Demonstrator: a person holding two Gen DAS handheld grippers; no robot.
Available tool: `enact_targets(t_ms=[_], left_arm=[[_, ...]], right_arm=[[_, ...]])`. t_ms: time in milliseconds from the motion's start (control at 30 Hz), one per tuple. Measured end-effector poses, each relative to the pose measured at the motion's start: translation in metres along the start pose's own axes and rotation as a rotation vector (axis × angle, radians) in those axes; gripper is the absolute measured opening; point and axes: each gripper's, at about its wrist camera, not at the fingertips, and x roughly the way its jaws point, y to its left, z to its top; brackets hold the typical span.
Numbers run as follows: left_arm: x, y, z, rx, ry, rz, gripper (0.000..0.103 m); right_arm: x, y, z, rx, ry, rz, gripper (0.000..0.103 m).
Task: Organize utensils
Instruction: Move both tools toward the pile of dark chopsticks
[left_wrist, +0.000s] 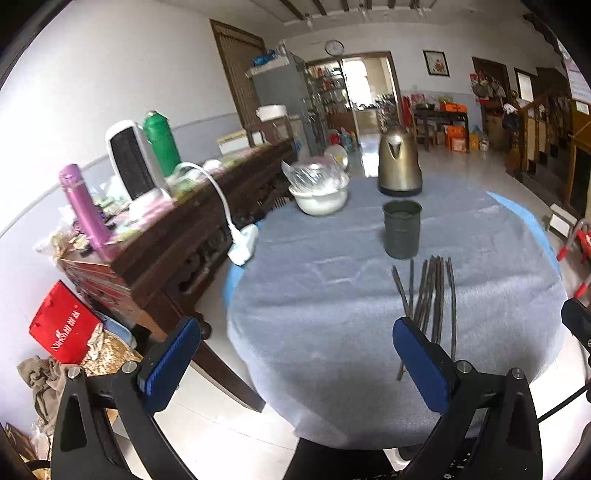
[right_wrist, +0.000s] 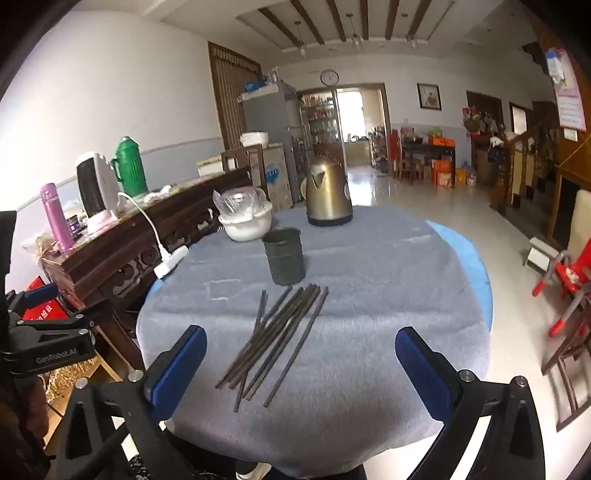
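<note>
Left claw (left_wrist: 295, 343) jaws fully apart, empty, hovering above near edge of surface (left_wrist: 332, 332), angled down. Right claw (right_wrist: 301, 350) same: wide apart, nothing between pads, tilted down over near edge.

Chopsticks (right_wrist: 280, 336) lying loose in a rough fan on grey cloth, directly ahead of right claw, between its fingers in that view; from left wrist view sit beside the right-hand finger (left_wrist: 424, 354), partly hidden behind it. Not touched by either claw.

Dark metal holder cup (right_wrist: 283, 256) upright just beyond far tips of chopsticks, looks empty from left wrist view. White bowl (right_wrist: 245, 225) with clear plastic on top further back to the left, gold kettle (right_wrist: 328, 192) behind the cup. White clip lamp (left_wrist: 242, 245) at left rim of surface. Wooden sideboard (left_wrist: 177, 236) beside it, carrying heater, green flask, pink bottle.
</note>
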Motion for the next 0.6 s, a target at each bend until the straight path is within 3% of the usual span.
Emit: enact_targets(t_ms=[200, 600], left_arm=[[-0.033, 0.02, 0.004, -0.027, -0.075, 0.056, 0.103], [-0.055, 0.051, 0.006, -0.093, -0.142, 0.09, 0.103]], right_arm=[[-0.023, 0.009, 0.005, -0.016, -0.059, 0.015, 0.103], [-0.042, 0.027, 0.015, -0.045, -0.119, 0.021, 0.103]])
